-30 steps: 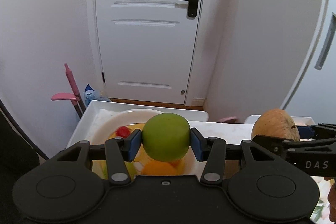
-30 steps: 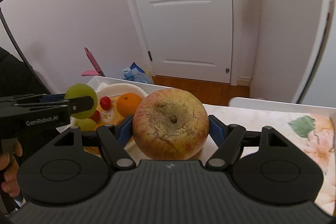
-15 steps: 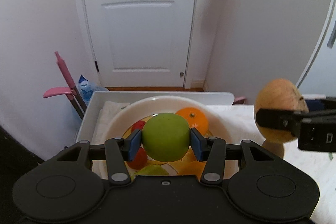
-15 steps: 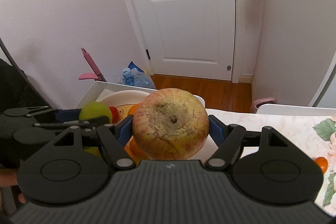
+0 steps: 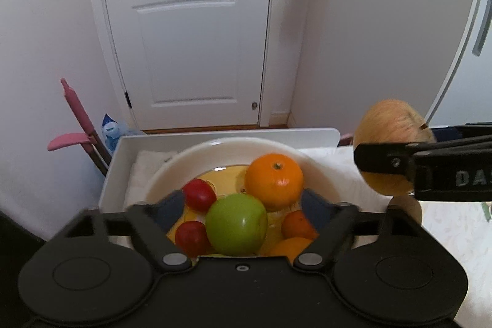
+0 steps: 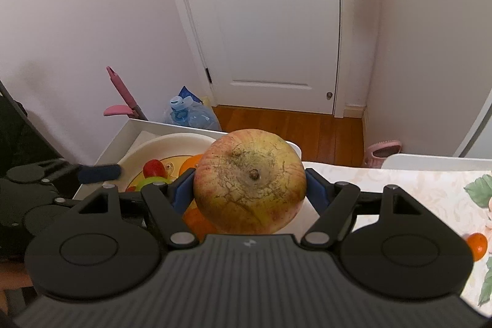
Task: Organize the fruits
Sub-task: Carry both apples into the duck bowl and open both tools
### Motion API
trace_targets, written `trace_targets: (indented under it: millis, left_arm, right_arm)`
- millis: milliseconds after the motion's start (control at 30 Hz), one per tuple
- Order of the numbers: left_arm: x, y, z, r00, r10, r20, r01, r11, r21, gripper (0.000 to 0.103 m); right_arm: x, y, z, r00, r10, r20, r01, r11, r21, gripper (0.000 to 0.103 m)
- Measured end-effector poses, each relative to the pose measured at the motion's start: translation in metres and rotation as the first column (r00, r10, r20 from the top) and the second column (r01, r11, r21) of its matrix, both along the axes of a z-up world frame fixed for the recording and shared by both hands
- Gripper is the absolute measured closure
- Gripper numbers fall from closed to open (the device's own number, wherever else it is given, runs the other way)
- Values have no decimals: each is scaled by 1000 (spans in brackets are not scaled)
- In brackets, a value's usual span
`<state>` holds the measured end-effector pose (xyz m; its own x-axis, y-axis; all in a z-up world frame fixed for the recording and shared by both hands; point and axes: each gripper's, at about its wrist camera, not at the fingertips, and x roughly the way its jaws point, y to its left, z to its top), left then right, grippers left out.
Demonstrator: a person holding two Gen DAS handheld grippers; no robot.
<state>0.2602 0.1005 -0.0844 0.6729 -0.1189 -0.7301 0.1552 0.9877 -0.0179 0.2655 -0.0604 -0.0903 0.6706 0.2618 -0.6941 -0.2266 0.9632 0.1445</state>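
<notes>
My left gripper [image 5: 241, 206] is open above the white bowl [image 5: 184, 156]. The green apple [image 5: 236, 225] sits free between the spread fingers, among a large orange [image 5: 274, 181], two red fruits [image 5: 199, 194] and smaller oranges [image 5: 297, 225]. My right gripper [image 6: 249, 189] is shut on a big yellow-red apple [image 6: 249, 182], held above the bowl's right rim; it also shows in the left wrist view [image 5: 390, 125]. The bowl [image 6: 160, 145] and the green apple [image 6: 150, 183] show partly in the right wrist view.
The bowl stands in a white tray [image 5: 215, 134] on a floral tablecloth [image 6: 415, 183]. A small orange [image 6: 478, 246] lies on the cloth at the right. Behind are a white door [image 5: 190, 20], a pink tool [image 5: 77, 125] and a water bottle [image 6: 190, 112].
My left gripper has opened and let go of the green apple, which now rests in the bowl. My right gripper has moved with its apple closer over the bowl.
</notes>
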Motion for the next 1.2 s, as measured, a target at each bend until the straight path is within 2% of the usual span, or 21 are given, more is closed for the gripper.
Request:
trace_targets:
  millis: [300,600,700,900,1200]
  left_arm:
    - [-19,29,15,996,91,16,-91,996,-9,15]
    - [-32,58,21,985,168,21,-168,986,-5,15]
    - [-34,64,20,984,180,20,-180,984,1,15]
    - [-33,73,17,979,202,12,-202,979,-6,15]
    - [-36,76,11,978,207,-2,-207,978,-5,15]
  right_arm:
    - [13,23,7,997,72,27,-72,997,-11,14]
    - [37,66,1,984,168,56,-167,986,-15,14]
    - [48,83,-7,977,201,70,-201,980,-11,14]
    - [70,108,-30,969,243,40,-242,970,-19,14]
    - [80,114,-52,965,262,-3,-262,965,-25,13]
